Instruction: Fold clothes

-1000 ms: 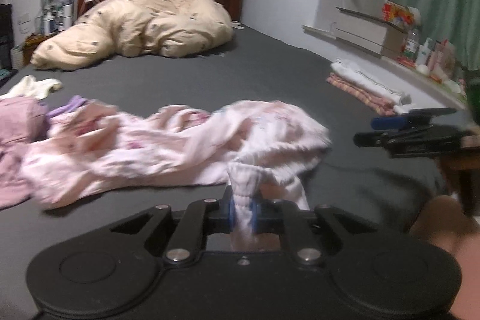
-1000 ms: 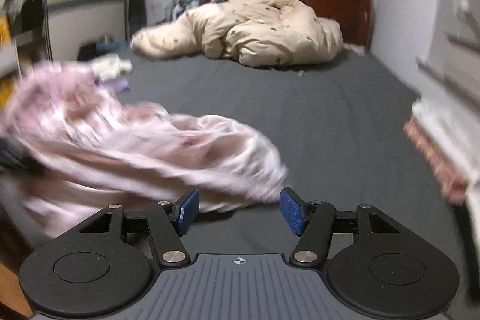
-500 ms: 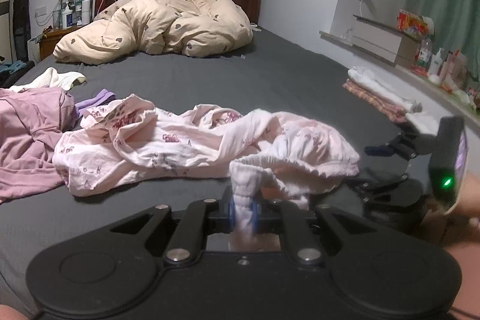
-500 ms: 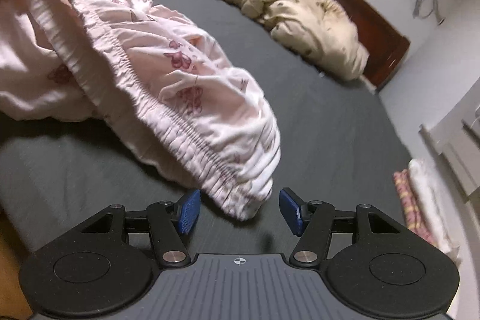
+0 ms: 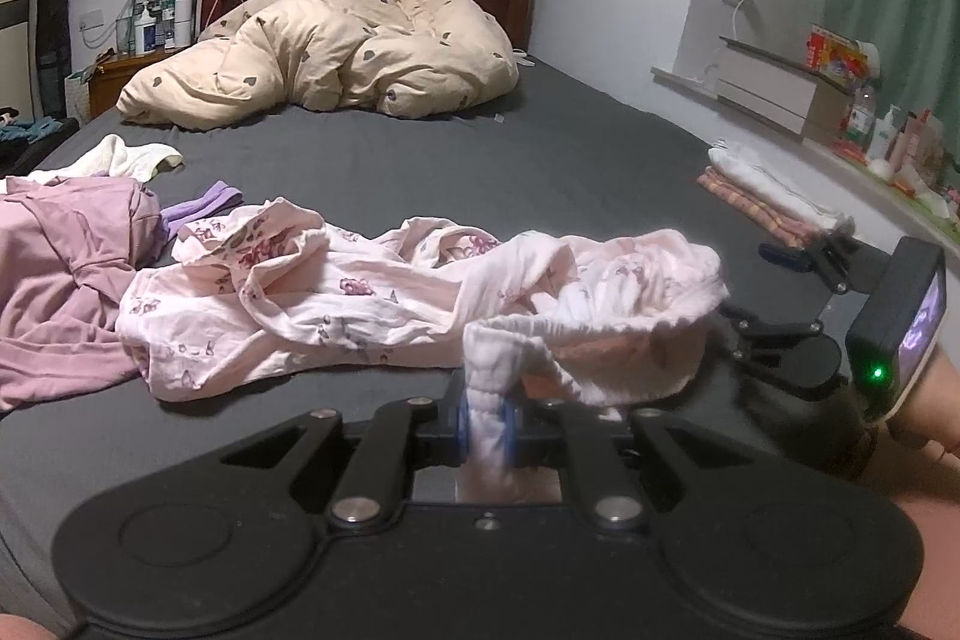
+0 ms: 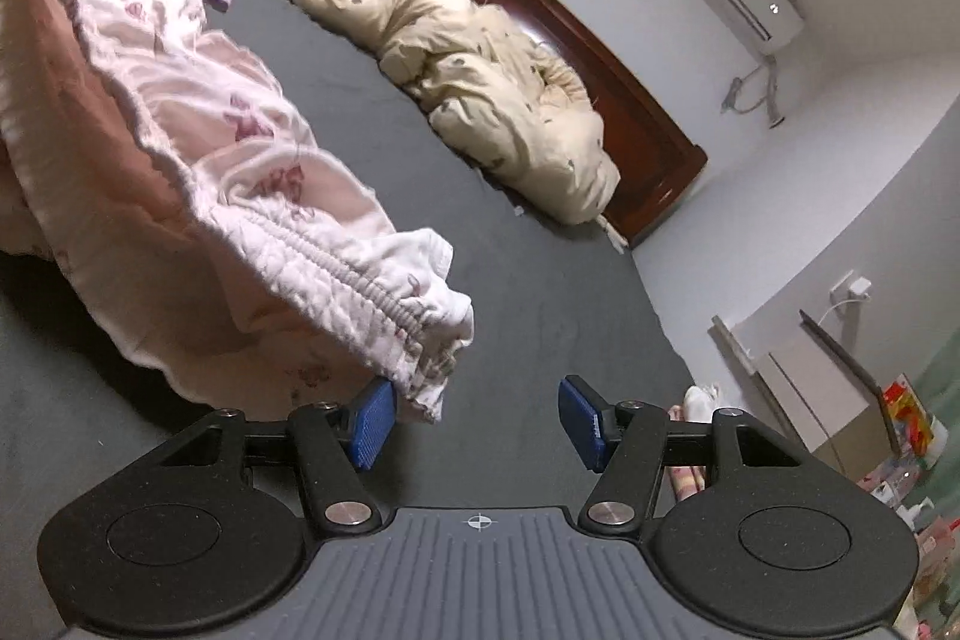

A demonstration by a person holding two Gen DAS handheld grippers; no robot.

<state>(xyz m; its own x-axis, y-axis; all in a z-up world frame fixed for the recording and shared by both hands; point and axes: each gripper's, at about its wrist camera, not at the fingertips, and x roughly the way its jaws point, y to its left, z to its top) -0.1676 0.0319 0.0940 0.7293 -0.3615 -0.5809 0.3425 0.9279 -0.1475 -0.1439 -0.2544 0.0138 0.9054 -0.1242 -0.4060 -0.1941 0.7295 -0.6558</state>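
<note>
Bed, grey sheet. Pyjamas: waistband pinched fast in left gripper, rest sprawled ahead. Right gripper: jaws apart, waistband end touching its left pad. Risk: closing off-centre catches only a fold, which slips out.

Dim, flat indoor light with a cool cast and grain fills both fisheye views, corners blacked out from 10 to 2 o'clock, walls bowing at the edges, soft shadow under the pink garment at 9 o'clock, its nearest folds slightly blurred.
</note>
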